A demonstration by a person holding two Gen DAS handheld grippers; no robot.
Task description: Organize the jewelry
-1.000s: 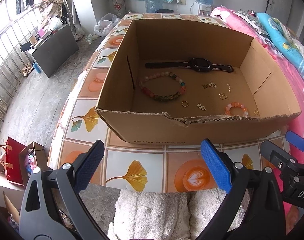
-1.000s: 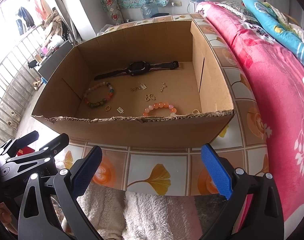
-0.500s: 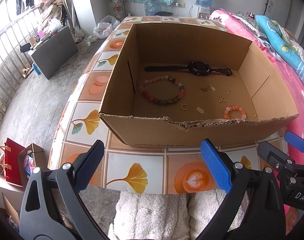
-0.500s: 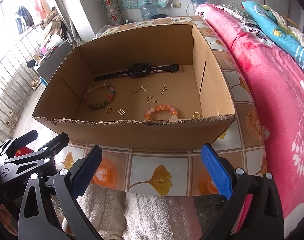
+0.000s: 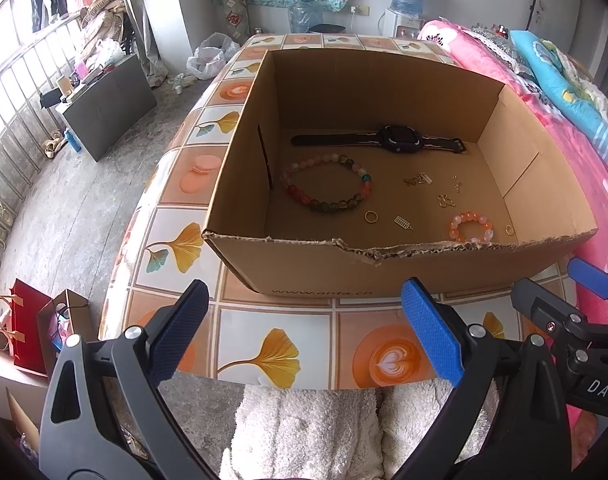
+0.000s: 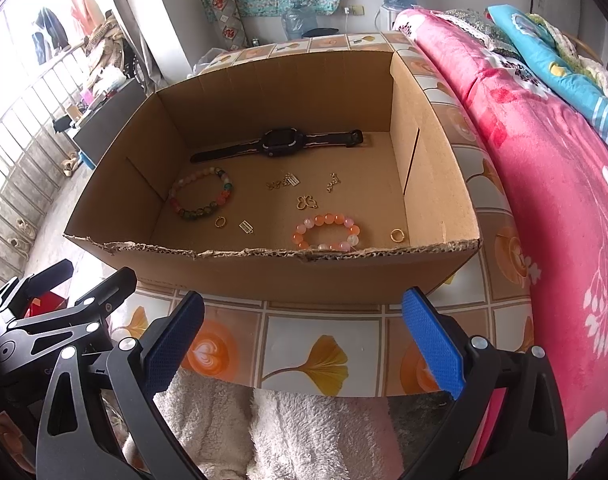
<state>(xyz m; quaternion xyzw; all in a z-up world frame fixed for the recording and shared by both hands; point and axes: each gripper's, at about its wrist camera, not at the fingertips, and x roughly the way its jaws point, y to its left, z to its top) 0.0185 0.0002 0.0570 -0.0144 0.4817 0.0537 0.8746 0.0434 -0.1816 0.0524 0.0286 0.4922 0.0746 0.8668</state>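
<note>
An open cardboard box stands on the tiled table. On its floor lie a black watch, a large multicoloured bead bracelet, a small orange bead bracelet, two gold rings and several small gold charms. My left gripper hangs open over the table's near edge, short of the box. My right gripper is open too, beside it, with nothing held.
A pink floral blanket covers the bed right of the table. White fluffy fabric lies below the grippers. Left of the table the floor holds a dark cabinet, a red bag and a railing.
Both grippers have drawn back and risen slightly, so more of the box floor shows. The jewelry has not moved and both stay open.
</note>
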